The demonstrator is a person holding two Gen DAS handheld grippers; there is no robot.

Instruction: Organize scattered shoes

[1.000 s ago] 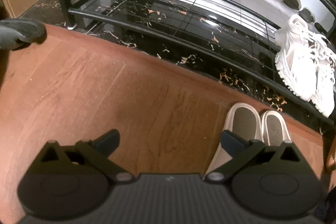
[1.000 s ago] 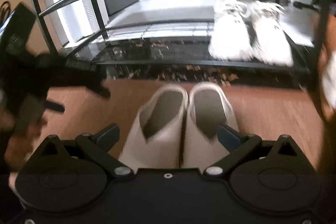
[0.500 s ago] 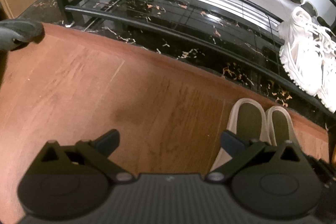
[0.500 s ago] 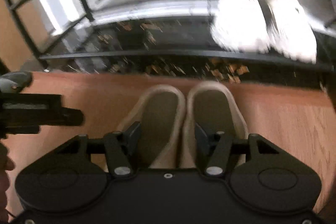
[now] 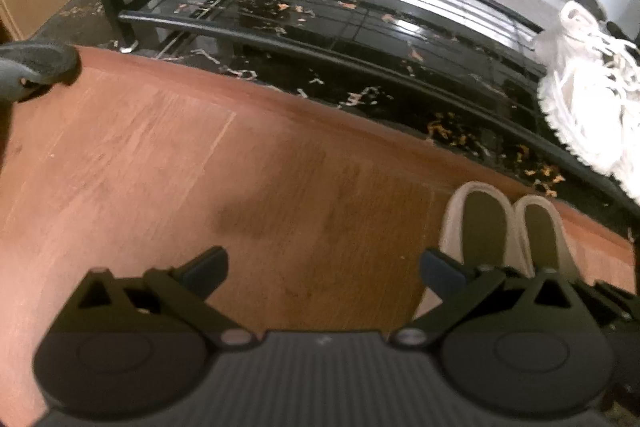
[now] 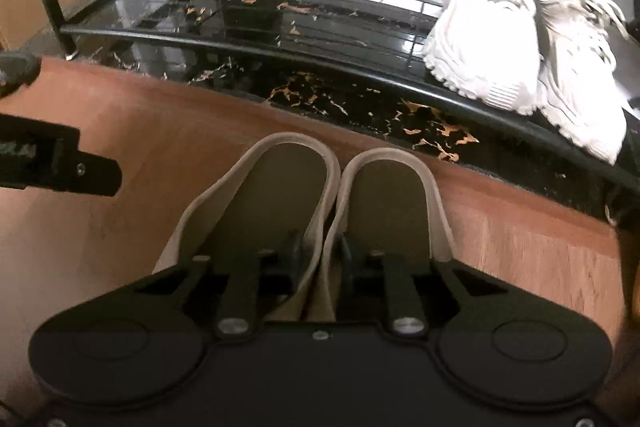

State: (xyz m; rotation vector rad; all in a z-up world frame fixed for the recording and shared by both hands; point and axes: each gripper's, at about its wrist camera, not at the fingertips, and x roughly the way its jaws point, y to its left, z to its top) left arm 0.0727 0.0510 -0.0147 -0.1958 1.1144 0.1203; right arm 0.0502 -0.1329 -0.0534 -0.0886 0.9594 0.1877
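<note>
A pair of beige slip-on shoes [image 6: 288,187] stands side by side on the wooden floor, heels toward the rack. My right gripper [image 6: 320,251] is shut on the pair: one finger is inside each shoe and they pinch the two touching inner walls together. In the left wrist view the same beige shoes [image 5: 484,223] lie at the lower right. My left gripper [image 5: 324,263] hovers open over bare floor to their left, with nothing between its fingers. A pair of white sneakers [image 6: 520,27] sits on the right end of the black shoe rack's bottom shelf [image 6: 280,11].
The rack's front bar [image 5: 320,51] runs just beyond the shoes, with dark speckled tile under it. The shelf left of the white sneakers [image 5: 588,107] is bare. A grey rounded object [image 5: 36,67] pokes in at the left edge. The left gripper's body [image 6: 60,163] shows left of the beige shoes.
My right gripper moved forward and down onto the beige shoes and went from wide open to shut on their inner walls. The left gripper barely moved.
</note>
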